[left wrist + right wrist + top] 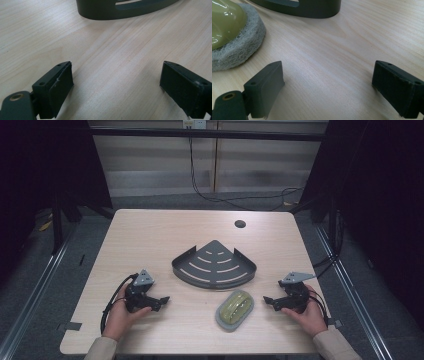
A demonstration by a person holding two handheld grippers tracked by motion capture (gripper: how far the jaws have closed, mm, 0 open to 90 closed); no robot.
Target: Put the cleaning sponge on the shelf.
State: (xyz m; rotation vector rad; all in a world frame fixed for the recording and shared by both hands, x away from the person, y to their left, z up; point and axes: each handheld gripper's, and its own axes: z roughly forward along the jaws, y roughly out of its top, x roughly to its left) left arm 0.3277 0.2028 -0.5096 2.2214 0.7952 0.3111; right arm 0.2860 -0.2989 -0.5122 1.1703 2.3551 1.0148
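A dark grey fan-shaped corner rack [214,265] with curved slots lies at the table's middle; its curved wall [120,10] shows ahead in the left gripper view, and part of it [312,8] ahead in the right gripper view. In front of it lies a scrubber [235,309] with a yellow-green plastic top on a grey pad [234,47]. My left gripper [161,301] rests on the table at the left, open, with bare wood between its fingers [58,85]. My right gripper [268,301] rests just right of the scrubber, open and holding nothing.
The light wooden table [150,235] has a round cable hole [240,224] near its back edge. Black cables run over the floor behind the table. Dark curtains and frame posts stand at both sides.
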